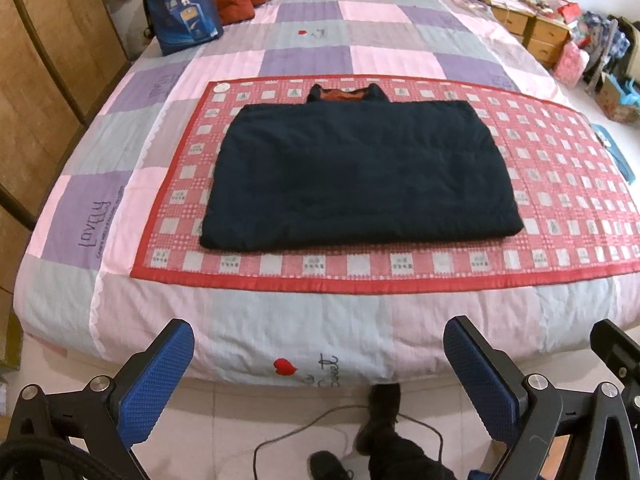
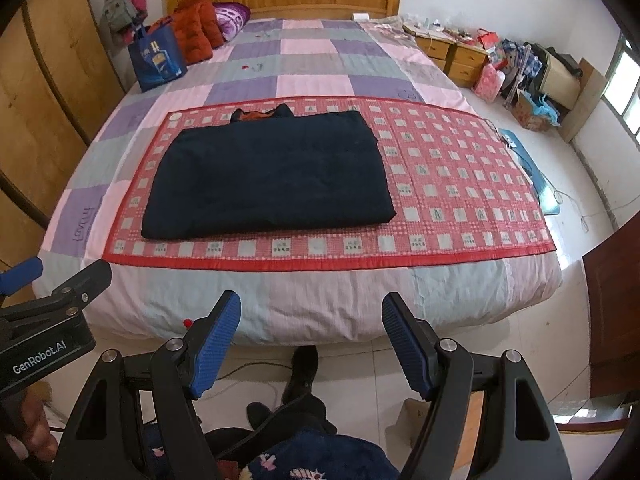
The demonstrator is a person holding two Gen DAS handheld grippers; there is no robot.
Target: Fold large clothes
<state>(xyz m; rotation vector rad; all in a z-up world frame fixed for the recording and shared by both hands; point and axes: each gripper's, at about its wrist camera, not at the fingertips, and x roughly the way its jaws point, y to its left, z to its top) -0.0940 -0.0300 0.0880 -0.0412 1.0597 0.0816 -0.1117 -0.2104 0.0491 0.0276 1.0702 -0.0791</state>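
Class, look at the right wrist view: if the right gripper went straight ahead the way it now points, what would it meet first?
Probably the near edge of the bed. The right gripper is open, empty and aimed at the quilt's front drop, short of the red mat and dark folded garment. Depth is unclear, so this is a judgement.

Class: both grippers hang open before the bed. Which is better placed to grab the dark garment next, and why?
Left, marginally. The garment lies straight ahead of the left gripper, but left of centre for the right gripper. Both are open, off the bed.
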